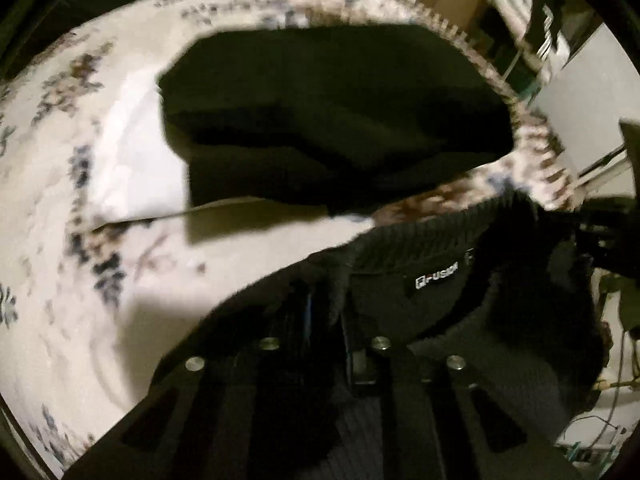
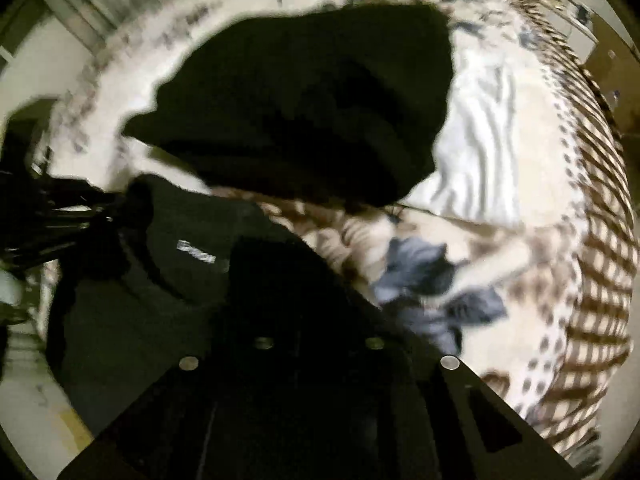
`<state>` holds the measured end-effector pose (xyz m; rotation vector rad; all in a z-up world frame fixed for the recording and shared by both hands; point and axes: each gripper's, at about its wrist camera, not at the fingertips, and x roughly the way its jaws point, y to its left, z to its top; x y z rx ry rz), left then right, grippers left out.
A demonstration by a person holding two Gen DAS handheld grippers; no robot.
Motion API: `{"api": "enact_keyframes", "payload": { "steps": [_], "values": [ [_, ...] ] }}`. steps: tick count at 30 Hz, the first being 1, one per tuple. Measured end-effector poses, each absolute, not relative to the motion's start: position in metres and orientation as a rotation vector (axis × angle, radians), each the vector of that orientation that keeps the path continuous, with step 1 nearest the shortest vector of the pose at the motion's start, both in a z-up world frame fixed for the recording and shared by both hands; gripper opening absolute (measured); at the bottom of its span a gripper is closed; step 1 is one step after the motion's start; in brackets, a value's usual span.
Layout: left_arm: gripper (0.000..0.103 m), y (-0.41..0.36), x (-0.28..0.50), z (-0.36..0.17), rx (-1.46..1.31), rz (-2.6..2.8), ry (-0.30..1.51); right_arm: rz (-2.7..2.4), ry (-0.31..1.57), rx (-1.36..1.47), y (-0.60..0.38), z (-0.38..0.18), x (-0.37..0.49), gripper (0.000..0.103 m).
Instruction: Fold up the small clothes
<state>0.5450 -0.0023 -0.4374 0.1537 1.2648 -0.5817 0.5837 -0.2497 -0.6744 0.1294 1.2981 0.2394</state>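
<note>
The black garment (image 1: 424, 292) is hanging in the air just above the patterned bed cover (image 1: 120, 184), stretched by its ribbed collar between the two tools, a white woven label (image 1: 437, 281) showing inside the neckline; the left gripper (image 1: 340, 280) is clenching the collar edge, a fold of dark knit bunching between its closed fingers; the right gripper (image 2: 256, 264) is lying under the same fabric in its own view, the cloth draping over its fingers, so I cannot tell whether it is pinching or merely carrying it, though the collar is pulling taut toward that side. Beyond the garment, farther along the cover, a second dark cloth (image 1: 332, 120) is lying flat; beside that cloth a white striped piece (image 2: 480, 148) is lying crumpled, and nearer the garment a small blue-grey item (image 2: 428, 280) is resting on the cover's brown checked border (image 2: 600, 264).
</note>
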Motion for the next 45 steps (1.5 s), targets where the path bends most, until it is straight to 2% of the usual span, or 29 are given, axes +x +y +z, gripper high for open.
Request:
{"api": "enact_keyframes", "payload": {
  "steps": [6, 9, 14, 17, 19, 22, 23, 24, 26, 31, 35, 37, 38, 39, 41, 42, 43, 45],
  "values": [
    [0.010, 0.036, 0.449, -0.383, 0.048, -0.593, 1.187, 0.298, 1.233, 0.143, -0.236, -0.629, 0.487, 0.012],
    [0.010, 0.044, 0.409, -0.398, 0.019, -0.553, 1.257, 0.318, 1.277, 0.096, -0.215, -0.636, 0.428, 0.012],
    [0.011, 0.070, 0.365, -0.474, -0.069, -0.388, 1.474, 0.292, 1.375, 0.019, -0.193, -0.681, 0.380, 0.013],
    [0.013, 0.085, 0.360, -0.470, -0.213, -0.340, 1.491, 0.283, 1.380, -0.040, -0.190, -0.687, 0.383, 0.021],
    [0.025, 0.092, 0.368, -0.456, -0.303, -0.310, 1.491, 0.295, 1.395, -0.032, -0.189, -0.682, 0.388, 0.027],
    [0.052, 0.105, 0.396, -0.429, -0.570, -0.296, 1.433, 0.312, 1.394, 0.001, -0.192, -0.679, 0.398, 0.027],
    [0.067, 0.106, 0.405, -0.423, -0.651, -0.309, 1.413, 0.321, 1.404, 0.012, -0.192, -0.682, 0.403, 0.027],
    [0.072, 0.104, 0.417, -0.416, -0.718, -0.324, 1.392, 0.333, 1.420, 0.019, -0.191, -0.687, 0.406, 0.027],
    [0.072, 0.094, 0.440, -0.411, -0.807, -0.342, 1.370, 0.340, 1.448, -0.011, -0.184, -0.697, 0.407, 0.027],
    [0.072, 0.060, 0.492, -0.448, -0.950, -0.297, 1.452, 0.321, 1.475, -0.003, -0.181, -0.713, 0.400, 0.027],
    [0.071, 0.032, 0.510, -0.485, -0.914, -0.196, 1.560, 0.296, 1.494, 0.129, -0.196, -0.717, 0.402, 0.027],
    [0.060, 0.021, 0.510, -0.489, -0.824, -0.176, 1.555, 0.270, 1.505, 0.201, -0.205, -0.714, 0.402, 0.027],
    [0.030, 0.016, 0.508, -0.487, -0.793, -0.194, 1.540, 0.246, 1.511, 0.273, -0.214, -0.711, 0.400, 0.027],
    [0.017, 0.011, 0.504, -0.483, -0.751, -0.217, 1.525, 0.230, 1.509, 0.347, -0.223, -0.708, 0.399, 0.027],
    [0.015, 0.008, 0.493, -0.476, -0.703, -0.247, 1.473, 0.171, 1.466, 0.554, -0.248, -0.698, 0.390, 0.027],
    [0.015, 0.008, 0.486, -0.469, -0.684, -0.261, 1.453, 0.148, 1.422, 0.701, -0.265, -0.694, 0.384, 0.032],
    [0.015, 0.009, 0.482, -0.466, -0.682, -0.268, 1.441, 0.117, 1.378, 0.853, -0.281, -0.693, 0.377, 0.042],
    [0.015, 0.013, 0.473, -0.465, -0.696, -0.276, 1.419, 0.058, 1.274, 1.152, -0.305, -0.704, 0.365, 0.050]
  ]
}}
